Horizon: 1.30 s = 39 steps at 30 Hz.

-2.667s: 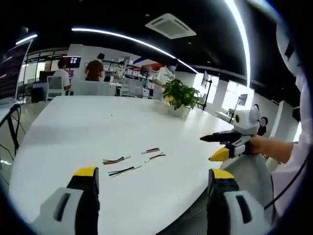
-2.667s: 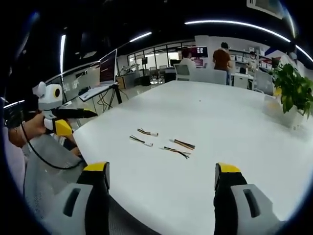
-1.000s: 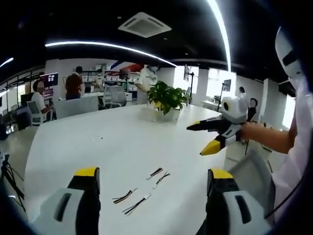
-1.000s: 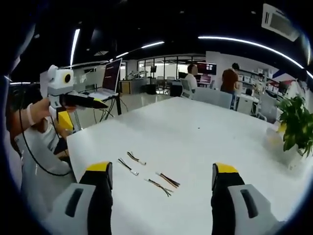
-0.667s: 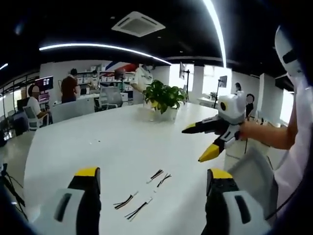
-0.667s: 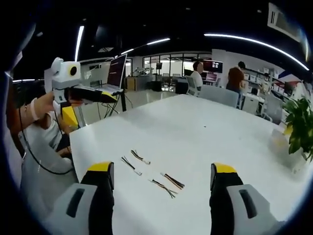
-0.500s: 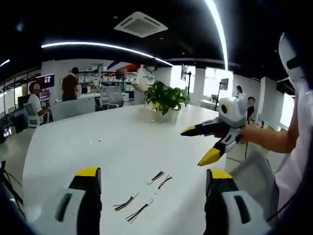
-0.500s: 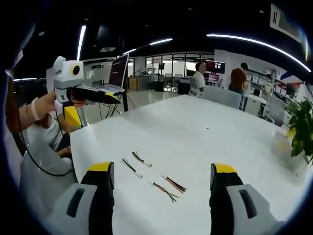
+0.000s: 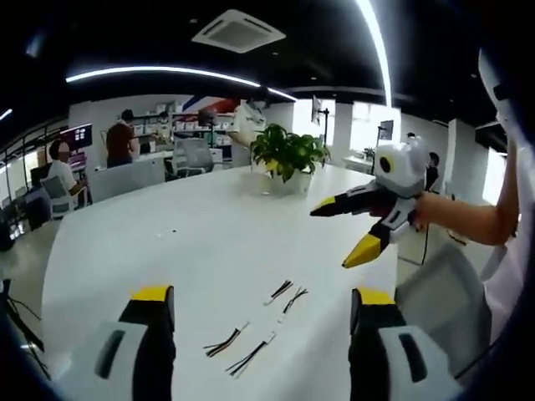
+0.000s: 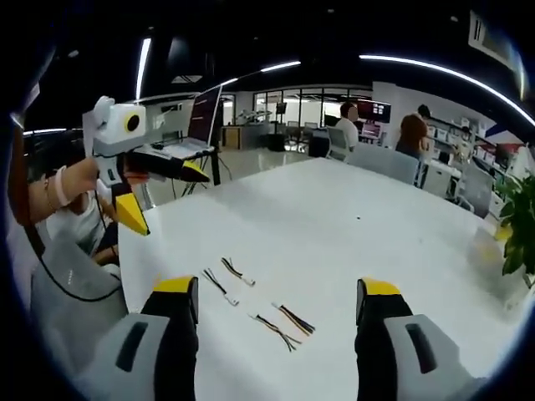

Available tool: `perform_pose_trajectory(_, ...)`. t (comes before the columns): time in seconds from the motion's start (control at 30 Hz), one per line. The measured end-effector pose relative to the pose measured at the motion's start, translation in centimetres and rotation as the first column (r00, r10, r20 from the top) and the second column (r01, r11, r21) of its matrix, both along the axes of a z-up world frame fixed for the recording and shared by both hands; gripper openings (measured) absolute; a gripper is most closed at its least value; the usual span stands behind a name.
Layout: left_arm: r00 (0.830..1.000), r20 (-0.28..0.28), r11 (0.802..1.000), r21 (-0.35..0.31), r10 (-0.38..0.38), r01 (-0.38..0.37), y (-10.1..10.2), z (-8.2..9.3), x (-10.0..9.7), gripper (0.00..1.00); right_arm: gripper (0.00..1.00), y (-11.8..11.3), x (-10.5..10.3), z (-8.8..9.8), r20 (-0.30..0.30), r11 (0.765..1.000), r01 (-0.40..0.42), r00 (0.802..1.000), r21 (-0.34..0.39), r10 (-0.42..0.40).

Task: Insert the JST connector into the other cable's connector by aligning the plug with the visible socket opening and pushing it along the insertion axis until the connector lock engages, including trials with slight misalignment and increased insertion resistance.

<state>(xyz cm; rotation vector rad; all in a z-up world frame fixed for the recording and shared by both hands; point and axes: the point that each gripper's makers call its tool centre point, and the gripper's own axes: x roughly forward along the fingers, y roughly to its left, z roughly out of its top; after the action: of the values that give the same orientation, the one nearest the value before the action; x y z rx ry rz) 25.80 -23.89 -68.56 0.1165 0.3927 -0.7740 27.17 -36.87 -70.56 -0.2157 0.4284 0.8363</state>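
Both claws hang above the near edge of a white table [image 9: 167, 242], each spread wide and gripping nothing. In the left gripper view the left gripper [image 9: 255, 305] frames 4 short JST cables lying flat on the tabletop between its jaws: a striped pair [image 9: 226, 342] and a dark one with a white plug [image 9: 251, 357] nearest, then 2 more [image 9: 281, 290] [image 9: 294, 299] a little beyond, all apart from each other and from the jaws. The right gripper [image 9: 351, 234] enters from the right, held in a hand [image 9: 435, 213], its yellow-tipped jaws parted in the air above the table edge.

In the right gripper view the right gripper [image 10: 276, 301] has the same 4 cables ahead of it: 2 with white plugs [image 10: 219, 286] [image 10: 233, 271] toward its left jaw, 2 more [image 10: 275, 329] [image 10: 294, 319] between the jaws. The left gripper [image 10: 159, 196] shows at the left, jaws apart, over a grey chair back [image 10: 63, 292].

A potted plant [image 9: 288, 159] stands in its white pot at the far side of the table. People sit at desks beyond; the right gripper view adds a monitor on a stand [image 10: 203, 117].
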Motion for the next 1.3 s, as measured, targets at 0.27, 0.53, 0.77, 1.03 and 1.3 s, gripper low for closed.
perform_pose_trajectory(0.27, 0.999, -0.041, 1.0, -0.008, 0.025, -0.025, 0.3, -1.6, 0.8, 0.84, 0.75, 0.1, 0.7, -0.7, -0.03, 1.0, -0.003, 1.0, -0.006, 0.003)
perform_pose_trajectory(0.53, 0.997, -0.071, 0.999, -0.003, 0.035, -0.035, 0.4, -3.1, 1.3, 0.83, 0.72, 0.5, 0.6, -2.2, -0.09, 0.999, -0.035, 0.995, -0.025, 0.033)
perform_pose_trajectory(0.77, 0.997, -0.078, 1.0, 0.012, 0.026, -0.025, 0.2, -4.0, 1.8, 0.83, 0.72, 0.5, 0.9, -2.8, -0.101, 0.998, -0.045, 0.994, -0.042, 0.04)
perform_pose_trajectory(1.03, 0.996, -0.086, 1.0, 0.022, 0.017, -0.015, 0.4, -5.1, 1.9, 0.83, 0.72, 0.8, 1.0, -3.7, -0.111, 0.996, -0.065, 0.992, -0.057, 0.058)
perform_pose_trajectory(1.3, 0.996, -0.084, 0.999, 0.032, 0.04, -0.037, 1.5, -5.7, 1.9, 0.82, 0.71, 0.6, 1.7, -4.3, -0.109, 0.996, -0.067, 0.992, -0.065, 0.059)
